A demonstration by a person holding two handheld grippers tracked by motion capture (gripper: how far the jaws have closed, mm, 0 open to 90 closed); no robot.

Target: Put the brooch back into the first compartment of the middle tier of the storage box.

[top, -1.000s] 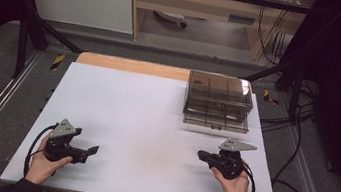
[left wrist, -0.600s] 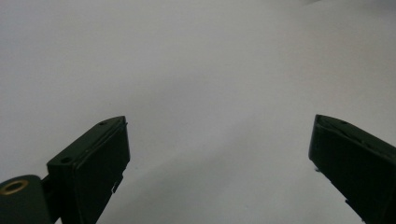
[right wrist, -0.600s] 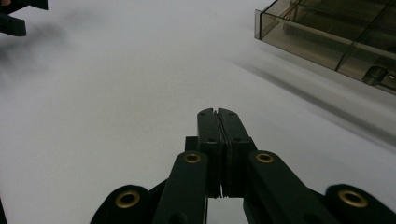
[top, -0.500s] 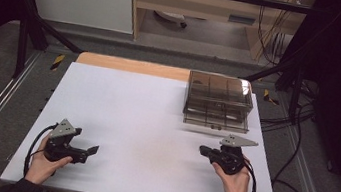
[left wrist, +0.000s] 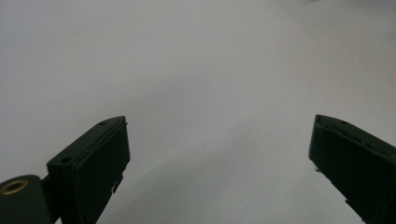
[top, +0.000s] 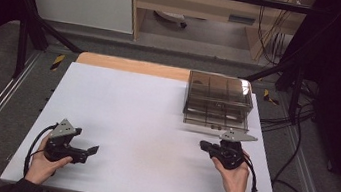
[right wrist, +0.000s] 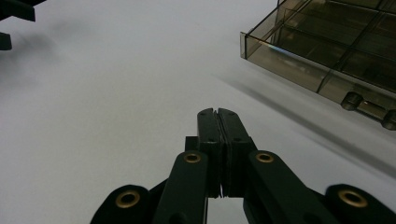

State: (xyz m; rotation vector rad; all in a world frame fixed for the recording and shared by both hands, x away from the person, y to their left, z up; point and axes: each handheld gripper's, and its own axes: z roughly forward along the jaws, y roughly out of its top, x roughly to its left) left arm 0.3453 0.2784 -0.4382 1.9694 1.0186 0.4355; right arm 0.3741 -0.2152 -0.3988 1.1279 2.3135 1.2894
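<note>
Resting on the white table [top: 155, 119]: left gripper [top: 91, 151] near the front left, jaws spread wide and empty; right gripper [top: 203, 144] front right, jaws pressed together, just before the smoky compartment box [top: 218, 100]

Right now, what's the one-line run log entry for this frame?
left gripper: open, empty, near-left | right gripper: shut, empty, near-right | smoky plastic organizer box: far-right on table, untouched

Black tongs [top: 92, 150] with brass screws, grey triangular plates, black cables, dark sleeves [top: 19, 188].
</note>
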